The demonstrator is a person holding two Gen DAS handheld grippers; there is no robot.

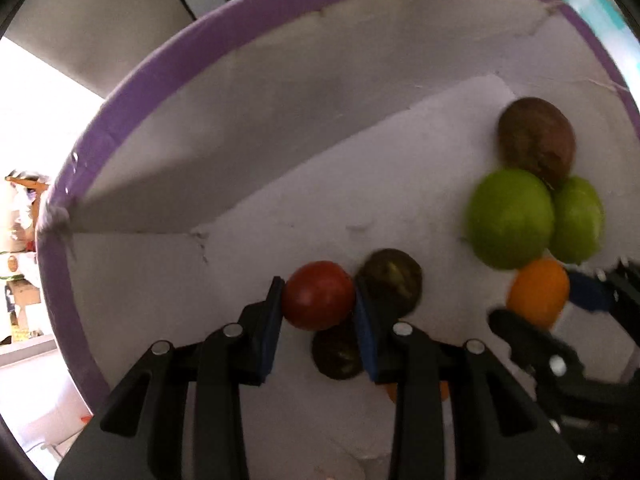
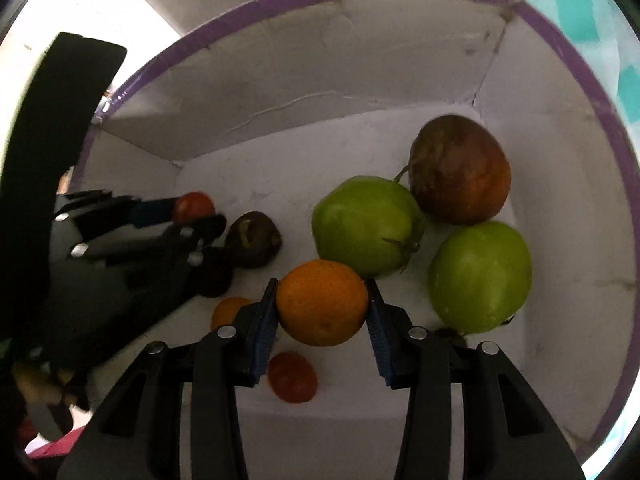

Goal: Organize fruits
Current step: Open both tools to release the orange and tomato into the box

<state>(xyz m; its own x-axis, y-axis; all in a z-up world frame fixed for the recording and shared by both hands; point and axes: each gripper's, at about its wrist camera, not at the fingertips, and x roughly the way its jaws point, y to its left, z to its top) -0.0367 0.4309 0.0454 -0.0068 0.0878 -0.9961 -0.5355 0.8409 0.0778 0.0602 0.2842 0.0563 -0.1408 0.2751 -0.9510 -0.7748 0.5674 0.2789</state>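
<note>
Left tool (image 1: 318, 300) grips a red tomato (image 1: 319, 295), half hiding dark fruit (image 1: 336, 356); right tool (image 2: 322, 308) grips an orange (image 2: 322, 302); only its view shows a second tomato (image 2: 293, 377)

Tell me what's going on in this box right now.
Someone is working two handheld tools inside a white box with a purple rim. The left claw is closed on a small red fruit, and the right claw grips an orange fruit. Two green fruits and a brown one sit nearby.
</note>
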